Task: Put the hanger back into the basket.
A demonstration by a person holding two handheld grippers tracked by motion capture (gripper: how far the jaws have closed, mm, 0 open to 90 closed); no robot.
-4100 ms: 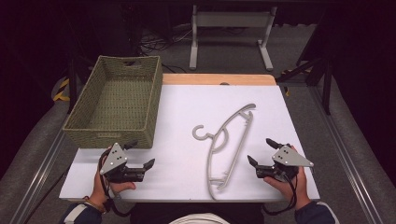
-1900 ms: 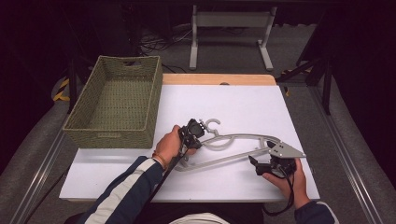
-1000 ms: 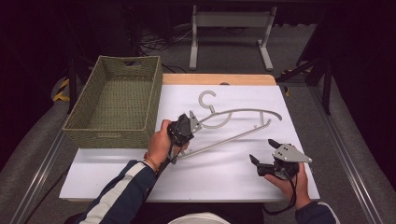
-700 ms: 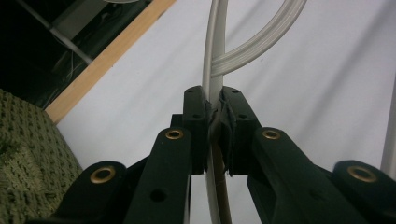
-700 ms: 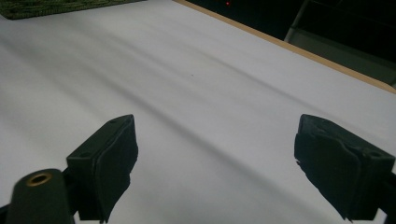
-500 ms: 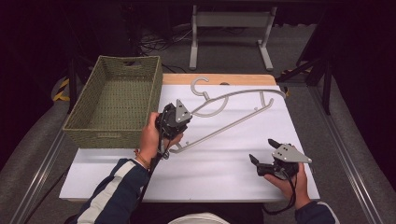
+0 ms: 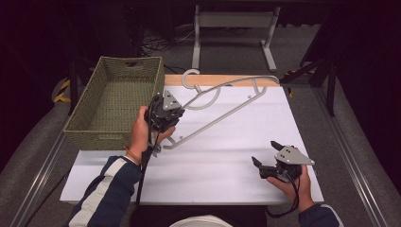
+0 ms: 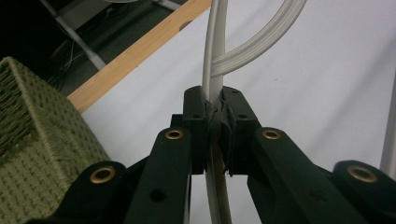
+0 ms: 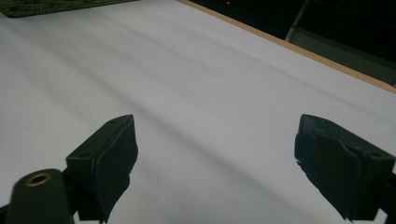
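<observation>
Nearest the person, the right claw [image 7: 265, 154] rests low over the white desk [image 7: 227, 156] at its near right, held in the right hand [image 7: 294, 182]; its jaws stand wide apart with nothing between them, and in the right gripper view the two black pads [image 9: 112, 158] frame bare white surface. Farther in and to the left, the left hand [image 7: 142, 132], in a dark sleeve with a white stripe [image 7: 106, 194], carries the left claw [image 7: 176, 112] just beside the near right corner of the woven green basket [image 7: 113, 106]. This claw is clamped on the grey plastic hanger [image 7: 222, 106]: the left gripper view shows its jaws pressed against a thin grey bar of the hanger [image 8: 212, 74], with a curved section branching off just past them. From the grip, the hanger's long bar slants toward the desk's far right, and its hook [image 7: 189, 75] reaches the wooden far edge [image 7: 227, 79]. Whether it is clear of the desk cannot be told. Beyond stands a metal frame [image 7: 234, 28] on a dark floor.
</observation>
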